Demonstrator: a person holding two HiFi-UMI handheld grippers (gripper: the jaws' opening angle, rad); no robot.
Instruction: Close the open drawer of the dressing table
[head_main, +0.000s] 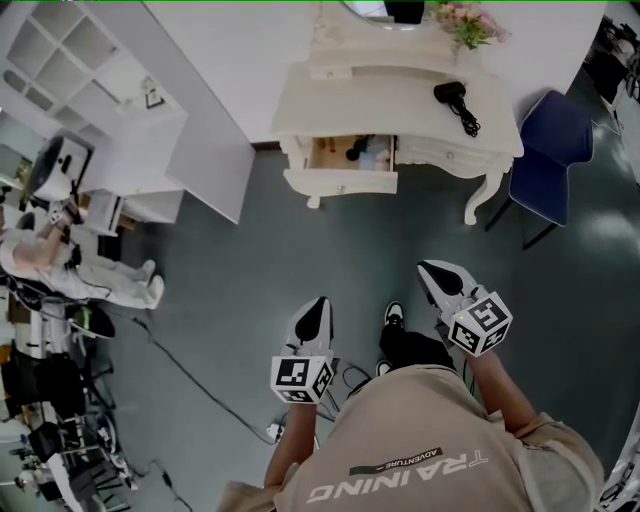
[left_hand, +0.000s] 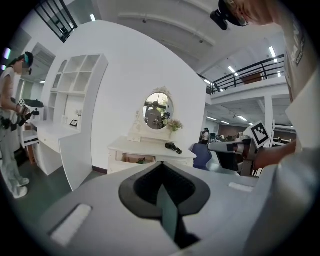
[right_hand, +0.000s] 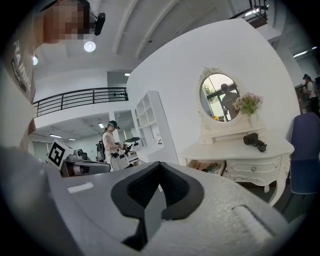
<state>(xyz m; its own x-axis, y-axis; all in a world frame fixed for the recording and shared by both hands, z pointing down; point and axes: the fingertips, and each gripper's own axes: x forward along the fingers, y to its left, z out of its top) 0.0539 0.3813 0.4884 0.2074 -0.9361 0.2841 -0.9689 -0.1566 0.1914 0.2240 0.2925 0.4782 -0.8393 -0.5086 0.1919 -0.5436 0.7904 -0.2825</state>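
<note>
– Closest to the lens, what is there?

– Beige shirt (head_main: 420, 440) of the person wearing the camera, and just beyond it the two tools. On the left, the left gripper (head_main: 318, 306) has its jaws pressed together with nothing between them. On the right, the right gripper (head_main: 430, 270) is the same: closed up and empty. Both are held low over the floor (head_main: 250, 270), pointing towards the furniture.

– And the drawer?

– The drawer (head_main: 340, 182) is pulled out from the left half of the dressing table (head_main: 400, 95), well apart from both grippers. Small items lie inside it, too small to name. I'd say nothing of the task is done yet: the walk up is left, then getting a gripper onto the drawer front, then the push until it sits flush.

– What's around, left to right?

– A white shelf unit (head_main: 100, 90) at far left, and another person (head_main: 60, 255) standing below it among equipment. A cable (head_main: 190, 380) trails over the grey-green floor. Then the cream table against the white wall, with an oval mirror (head_main: 385, 12), flowers (head_main: 468, 22) and a black hair dryer (head_main: 455, 98) on top. A blue chair (head_main: 550, 150) stands just beside its right end.
</note>
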